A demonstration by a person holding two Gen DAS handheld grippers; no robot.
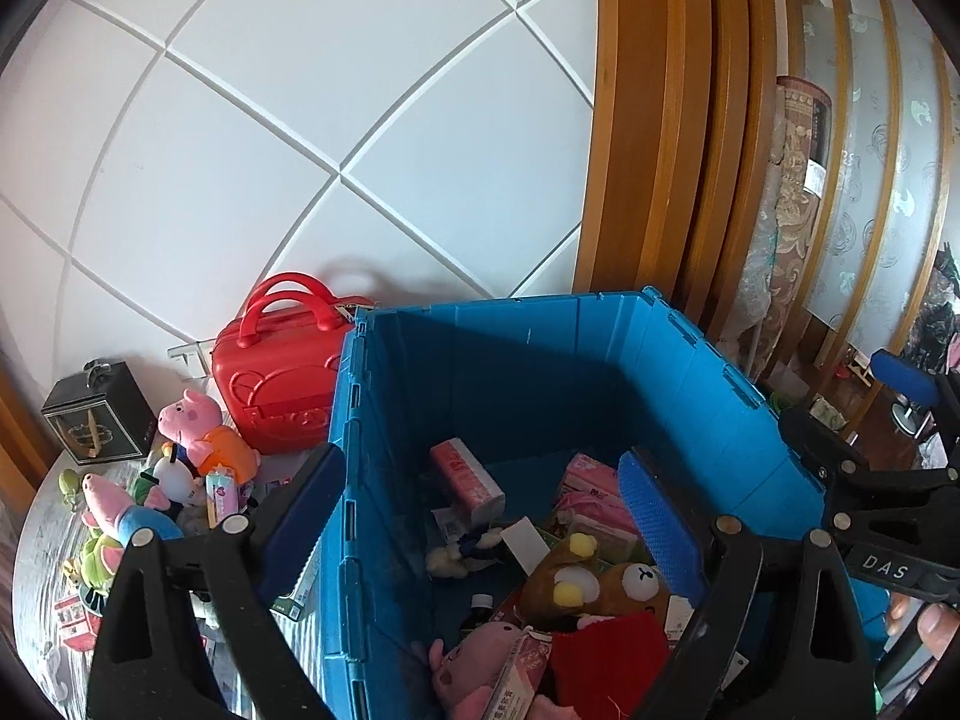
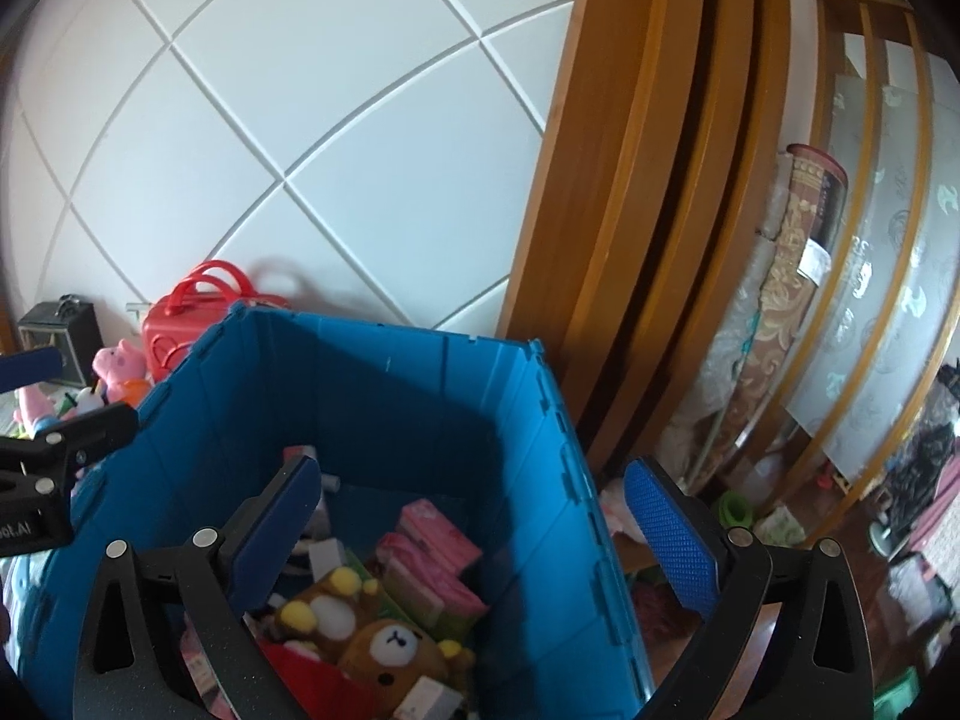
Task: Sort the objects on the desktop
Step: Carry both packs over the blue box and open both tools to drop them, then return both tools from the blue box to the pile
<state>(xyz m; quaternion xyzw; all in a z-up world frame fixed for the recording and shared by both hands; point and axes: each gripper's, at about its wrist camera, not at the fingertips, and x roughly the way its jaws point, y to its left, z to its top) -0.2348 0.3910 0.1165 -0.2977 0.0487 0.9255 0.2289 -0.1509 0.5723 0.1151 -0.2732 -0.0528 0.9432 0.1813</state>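
A blue plastic crate [image 1: 708,396] stands on the table and holds a brown bear plush [image 1: 630,591], pink tissue packs [image 1: 468,477], a red cloth [image 1: 609,660] and a pink plush [image 1: 474,666]. My left gripper [image 1: 480,498] is open and empty, straddling the crate's left wall. My right gripper [image 2: 474,510] is open and empty above the crate [image 2: 420,384], straddling its right wall; the bear [image 2: 393,654] and pink packs [image 2: 432,564] lie below. Each gripper shows at the edge of the other view.
On the table left of the crate lie a pink pig plush [image 1: 204,426], several other soft toys [image 1: 120,516], a red toy suitcase [image 1: 276,384] and a black box [image 1: 99,414]. A white panelled wall and a wooden door frame [image 1: 648,120] stand behind.
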